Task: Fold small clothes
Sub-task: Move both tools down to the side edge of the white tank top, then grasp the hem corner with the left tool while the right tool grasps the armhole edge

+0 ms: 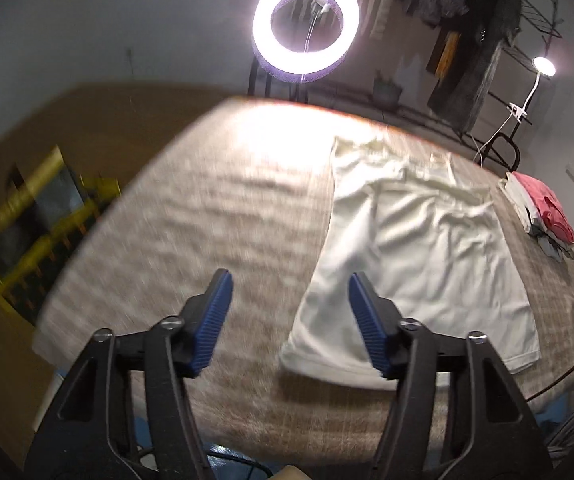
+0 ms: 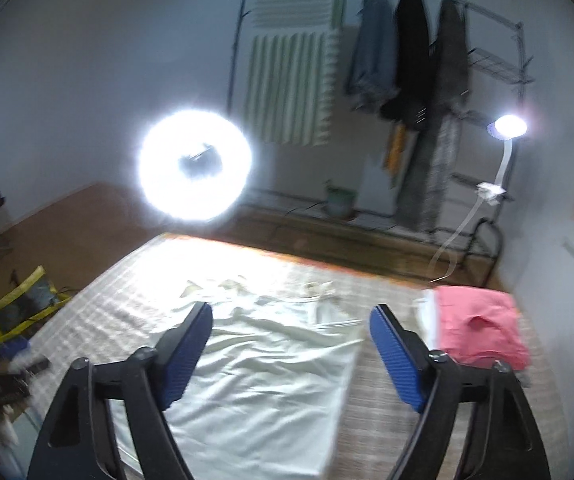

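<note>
A white garment (image 1: pixel 419 248) lies spread flat on the beige checked table cover (image 1: pixel 207 216), partly folded along its left side. My left gripper (image 1: pixel 290 280) hovers above the garment's near left edge, jaws apart, nothing between the blue pads (image 1: pixel 215 320). In the right wrist view the same white garment (image 2: pixel 271 360) lies below my right gripper (image 2: pixel 291 312), which stands open and holds nothing; its right pad (image 2: pixel 395 356) is over the bare cover beside the garment's right edge.
A stack of folded clothes topped by a pink piece (image 1: pixel 547 208) (image 2: pixel 479 328) sits at the table's right. A bright ring light (image 1: pixel 305 26) stands beyond the far edge, a clothes rack (image 2: pixel 427 92) and a clip lamp (image 2: pixel 507 126) behind. A yellow-trimmed bag (image 1: pixel 43 216) lies on the floor, left.
</note>
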A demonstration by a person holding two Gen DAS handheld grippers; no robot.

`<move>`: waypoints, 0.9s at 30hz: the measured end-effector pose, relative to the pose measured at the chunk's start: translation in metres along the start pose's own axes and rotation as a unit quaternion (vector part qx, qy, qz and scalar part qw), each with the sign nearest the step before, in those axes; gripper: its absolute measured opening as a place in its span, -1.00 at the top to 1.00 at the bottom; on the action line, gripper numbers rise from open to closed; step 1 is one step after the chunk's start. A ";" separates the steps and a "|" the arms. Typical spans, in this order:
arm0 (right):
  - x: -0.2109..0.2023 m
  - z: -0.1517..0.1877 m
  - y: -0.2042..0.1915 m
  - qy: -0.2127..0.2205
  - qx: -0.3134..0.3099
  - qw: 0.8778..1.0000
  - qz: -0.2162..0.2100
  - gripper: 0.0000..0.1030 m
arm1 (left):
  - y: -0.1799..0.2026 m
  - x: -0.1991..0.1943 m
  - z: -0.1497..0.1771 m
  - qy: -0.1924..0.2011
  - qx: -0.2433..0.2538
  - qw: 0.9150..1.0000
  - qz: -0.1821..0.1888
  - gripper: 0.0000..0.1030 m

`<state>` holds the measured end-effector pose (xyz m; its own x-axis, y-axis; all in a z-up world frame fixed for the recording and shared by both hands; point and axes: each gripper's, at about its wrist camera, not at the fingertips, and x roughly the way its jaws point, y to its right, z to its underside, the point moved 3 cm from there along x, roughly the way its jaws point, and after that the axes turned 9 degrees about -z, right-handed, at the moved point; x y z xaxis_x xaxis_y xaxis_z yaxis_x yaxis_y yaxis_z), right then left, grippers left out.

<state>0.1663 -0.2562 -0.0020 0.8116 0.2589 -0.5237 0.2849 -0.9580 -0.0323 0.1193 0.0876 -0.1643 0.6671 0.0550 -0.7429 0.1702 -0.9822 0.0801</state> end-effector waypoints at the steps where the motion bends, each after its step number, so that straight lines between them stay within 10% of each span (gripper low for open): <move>1: 0.012 -0.002 -0.003 -0.006 0.002 1.000 -0.014 -0.45 | -0.001 0.008 0.005 -0.013 -0.006 1.000 0.007 -0.07; 17: 0.192 -0.016 -0.079 -0.150 0.027 0.971 -0.182 -0.27 | -0.010 0.076 0.040 -0.093 -0.045 0.993 0.065 0.04; 27: 0.325 -0.004 -0.111 -0.252 0.065 0.949 -0.178 0.03 | -0.007 0.083 0.040 -0.094 -0.058 0.988 0.109 0.88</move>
<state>0.4002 -0.0654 -0.1653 0.3203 0.5088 -0.7991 0.4029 -0.8366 -0.3712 0.1445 0.0919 -0.2525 0.5522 -0.2008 -0.8092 0.1273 -0.9389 0.3199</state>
